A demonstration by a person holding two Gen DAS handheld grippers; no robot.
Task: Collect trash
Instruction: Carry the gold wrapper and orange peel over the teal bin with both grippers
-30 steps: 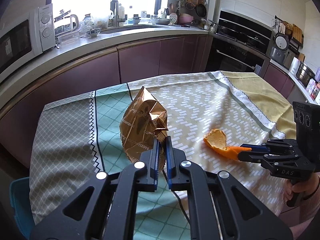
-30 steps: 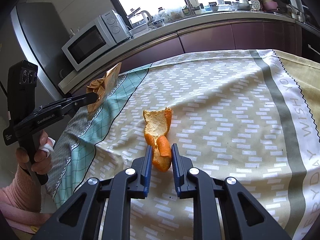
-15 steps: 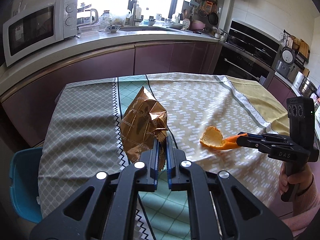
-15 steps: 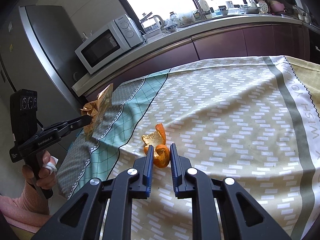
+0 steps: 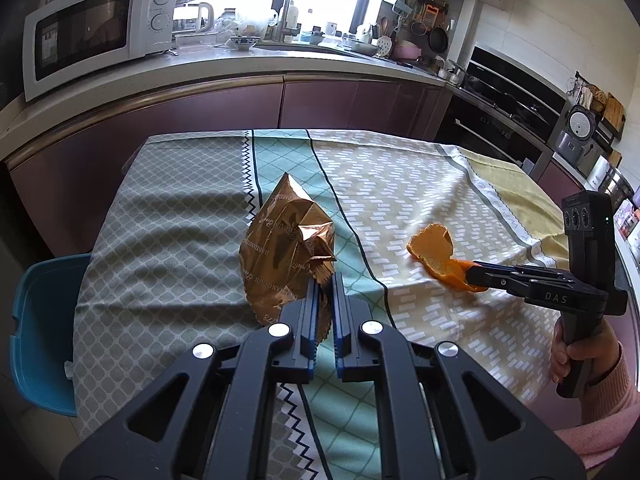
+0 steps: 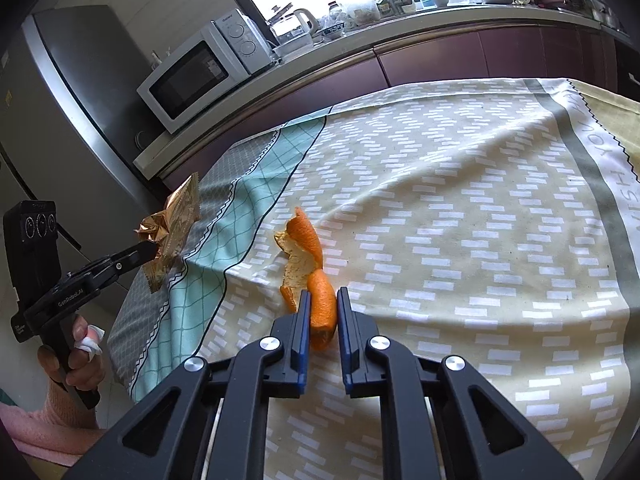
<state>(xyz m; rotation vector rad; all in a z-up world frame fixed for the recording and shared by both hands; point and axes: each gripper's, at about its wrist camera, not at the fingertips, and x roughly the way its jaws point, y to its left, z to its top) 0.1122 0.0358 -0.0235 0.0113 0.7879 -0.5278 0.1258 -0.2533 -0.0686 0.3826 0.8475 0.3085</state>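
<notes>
My left gripper (image 5: 326, 280) is shut on a crumpled gold snack wrapper (image 5: 286, 256) and holds it above the table's left part. From the right wrist view the wrapper (image 6: 176, 224) hangs from the left gripper (image 6: 152, 250) off the table's left edge. My right gripper (image 6: 322, 296) is shut on an orange peel (image 6: 308, 264) and holds it just above the tablecloth. In the left wrist view the peel (image 5: 436, 254) sticks out of the right gripper (image 5: 474, 274).
The table carries a patterned cloth (image 5: 400, 184) in grey, teal and beige. A blue bin (image 5: 44, 332) stands at the table's left side. A counter with a microwave (image 5: 92, 28) and a sink runs behind; an oven (image 5: 508, 120) is at the right.
Both grippers have lifted and drawn back toward the near edge with their loads. The peel has come up off the cloth. The view has swung left, showing more of the blue bin.
</notes>
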